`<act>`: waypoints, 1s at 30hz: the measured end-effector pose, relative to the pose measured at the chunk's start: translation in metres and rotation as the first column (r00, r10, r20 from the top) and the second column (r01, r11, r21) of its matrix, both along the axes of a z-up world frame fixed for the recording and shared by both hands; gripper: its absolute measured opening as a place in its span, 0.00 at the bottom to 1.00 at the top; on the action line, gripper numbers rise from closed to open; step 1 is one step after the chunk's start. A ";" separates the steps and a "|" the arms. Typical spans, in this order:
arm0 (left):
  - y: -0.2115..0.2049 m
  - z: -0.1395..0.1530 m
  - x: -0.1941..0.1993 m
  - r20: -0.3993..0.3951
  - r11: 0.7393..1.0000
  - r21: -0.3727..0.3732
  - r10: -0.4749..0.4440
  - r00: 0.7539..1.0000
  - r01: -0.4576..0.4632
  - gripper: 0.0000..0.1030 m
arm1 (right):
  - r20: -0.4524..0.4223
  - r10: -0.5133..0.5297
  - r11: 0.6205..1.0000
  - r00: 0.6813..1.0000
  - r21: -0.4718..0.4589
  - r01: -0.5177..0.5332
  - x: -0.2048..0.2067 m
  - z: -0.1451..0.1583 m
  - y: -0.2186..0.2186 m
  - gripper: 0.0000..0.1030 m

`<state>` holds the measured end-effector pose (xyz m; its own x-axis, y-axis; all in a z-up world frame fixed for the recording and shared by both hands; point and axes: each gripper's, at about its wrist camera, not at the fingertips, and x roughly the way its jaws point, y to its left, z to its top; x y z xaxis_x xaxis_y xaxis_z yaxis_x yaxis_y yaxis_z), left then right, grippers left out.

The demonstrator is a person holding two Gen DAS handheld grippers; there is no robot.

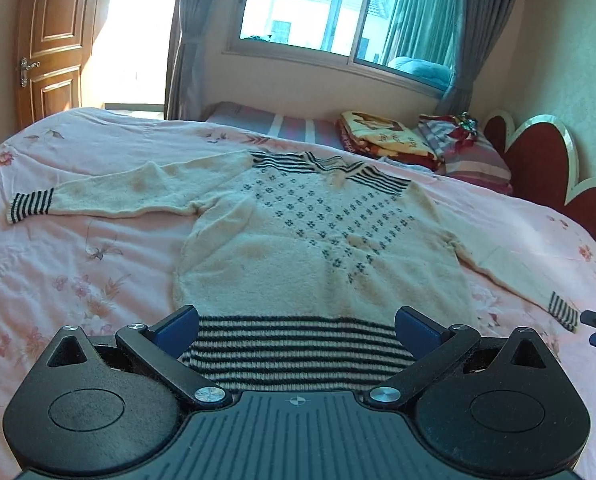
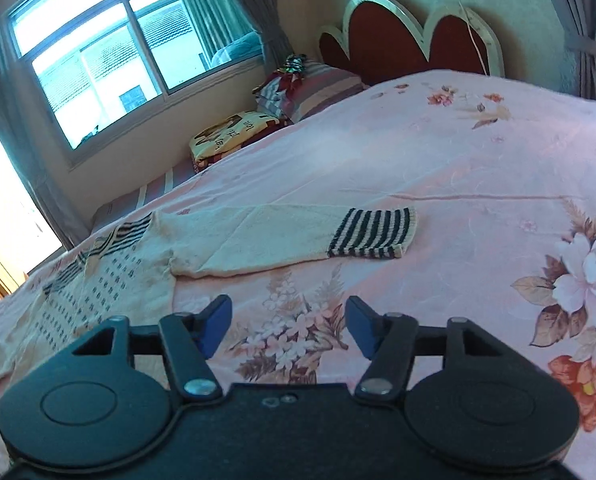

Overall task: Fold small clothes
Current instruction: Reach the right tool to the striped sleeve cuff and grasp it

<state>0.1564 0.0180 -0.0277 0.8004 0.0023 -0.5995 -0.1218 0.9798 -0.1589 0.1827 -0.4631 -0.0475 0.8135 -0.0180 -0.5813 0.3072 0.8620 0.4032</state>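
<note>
Left view: your left hand-held gripper (image 1: 296,330) hangs released over the striped hem of the cream knitted sweater (image 1: 298,240), spread flat on the pink floral bed (image 1: 78,280). Right view: your right hand-held gripper (image 2: 288,326), released and empty, sits near the sweater's striped cuff (image 2: 372,234).

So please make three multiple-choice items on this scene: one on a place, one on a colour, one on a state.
1. Where does the sweater lie?
A. on the bed cover
B. on the floor
C. on a chair

2. What colour are the stripes on the sleeve cuff?
A. red and yellow
B. dark and cream
C. green and white

3. How are the sleeves?
A. both folded over the chest
B. both spread out to the sides
C. rolled up

Answers: 1 A, it lies flat on the pink flowered cover. 2 B, dark and cream bands show in both views. 3 B, each sleeve reaches outward from the body.
</note>
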 end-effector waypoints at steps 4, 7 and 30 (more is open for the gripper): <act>-0.007 -0.008 0.029 -0.011 1.000 0.012 0.025 1.000 -0.025 1.00 | -0.039 -0.075 0.986 0.996 0.147 0.080 0.038 -0.034 -0.034 0.27; -0.015 -0.010 0.052 -0.033 0.999 0.028 0.046 0.998 -0.046 1.00 | -0.068 -0.126 0.961 0.990 0.238 0.139 0.054 -0.057 -0.054 0.29; 0.029 -0.052 0.170 -0.107 0.999 0.010 -0.037 0.994 0.039 1.00 | 0.013 -0.127 0.992 0.992 -0.023 0.127 0.118 -0.036 -0.008 0.07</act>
<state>0.3268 0.0467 -0.0796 0.7316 -0.0193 -0.6814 -0.1001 0.9857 -0.1354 0.3012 -0.4710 -0.0831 0.8104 -0.1358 -0.5699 0.4104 0.8258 0.3868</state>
